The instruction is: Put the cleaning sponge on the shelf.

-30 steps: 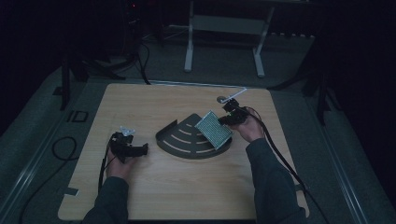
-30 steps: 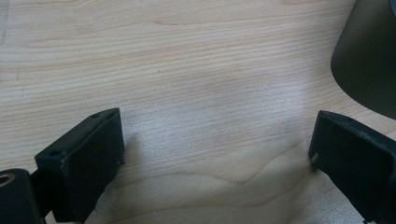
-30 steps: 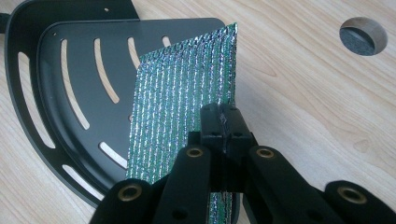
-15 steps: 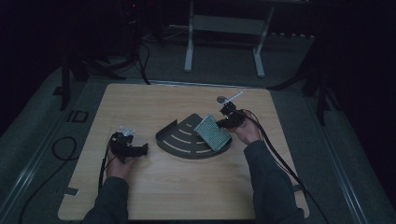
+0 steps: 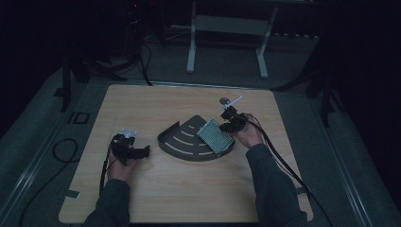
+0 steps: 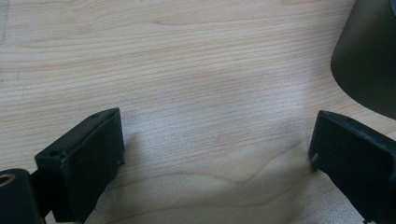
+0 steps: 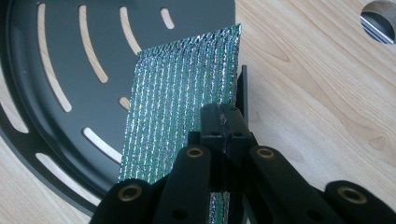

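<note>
A shiny green-and-silver ribbed sheet [image 5: 215, 136] hangs over the right part of a dark fan-shaped tray [image 5: 182, 137] with curved slots. My right gripper [image 5: 227, 126] is shut on the sheet's right edge. In the right gripper view the jaws [image 7: 223, 116] pinch that edge, and the sheet [image 7: 182, 102] slants across the slotted tray [image 7: 60, 60]. Whether the sheet touches the tray I cannot tell. My left gripper [image 5: 145, 151] rests on the wood to the left of the tray, open. Between its jaws [image 6: 217, 140] is bare table, with the tray's rim [image 6: 369, 60] at the upper right.
The wooden table [image 5: 142, 104] has a round hole [image 5: 224, 100] just beyond the right hand, with a pale stick-like part beside it. Cables trail from both grippers toward the near edge. A metal stand [image 5: 227, 28] is on the floor behind the table.
The right gripper has carried the sheet a little to the left and toward the near side, further over the tray. The left gripper has stayed put.
</note>
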Motion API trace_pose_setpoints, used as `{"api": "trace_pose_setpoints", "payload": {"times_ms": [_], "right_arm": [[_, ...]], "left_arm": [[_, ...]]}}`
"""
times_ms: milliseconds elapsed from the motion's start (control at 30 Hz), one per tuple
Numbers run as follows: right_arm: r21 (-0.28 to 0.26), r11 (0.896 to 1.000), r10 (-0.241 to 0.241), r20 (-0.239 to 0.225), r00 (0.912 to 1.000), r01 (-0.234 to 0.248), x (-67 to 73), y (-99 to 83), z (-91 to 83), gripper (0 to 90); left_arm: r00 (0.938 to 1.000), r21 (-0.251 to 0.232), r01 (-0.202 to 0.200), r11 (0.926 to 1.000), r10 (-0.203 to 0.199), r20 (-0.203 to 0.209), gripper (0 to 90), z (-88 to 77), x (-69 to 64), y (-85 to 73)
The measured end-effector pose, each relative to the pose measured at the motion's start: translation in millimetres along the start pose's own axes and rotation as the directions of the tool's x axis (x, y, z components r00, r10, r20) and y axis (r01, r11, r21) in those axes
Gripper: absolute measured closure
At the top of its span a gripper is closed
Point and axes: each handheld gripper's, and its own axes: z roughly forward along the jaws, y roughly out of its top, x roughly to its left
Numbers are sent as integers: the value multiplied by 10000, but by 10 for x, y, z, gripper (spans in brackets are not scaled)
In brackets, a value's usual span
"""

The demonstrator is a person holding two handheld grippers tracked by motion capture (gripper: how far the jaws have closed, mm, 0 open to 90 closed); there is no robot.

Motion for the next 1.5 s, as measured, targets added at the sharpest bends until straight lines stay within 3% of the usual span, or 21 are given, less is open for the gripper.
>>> {"api": "trace_pose_setpoints", "payload": {"times_ms": [533,1500], "right_arm": [[285,9996,-69,381,9993,59,5,-40,116,894],[327,9994,-93,545,9985,76,-16,-39,155,894]], "left_arm": [[10000,-3,3,10000,-3,-1,36,0,0,0],[10000,0,-2,10000,2,-2,36,0,0,0]]}}
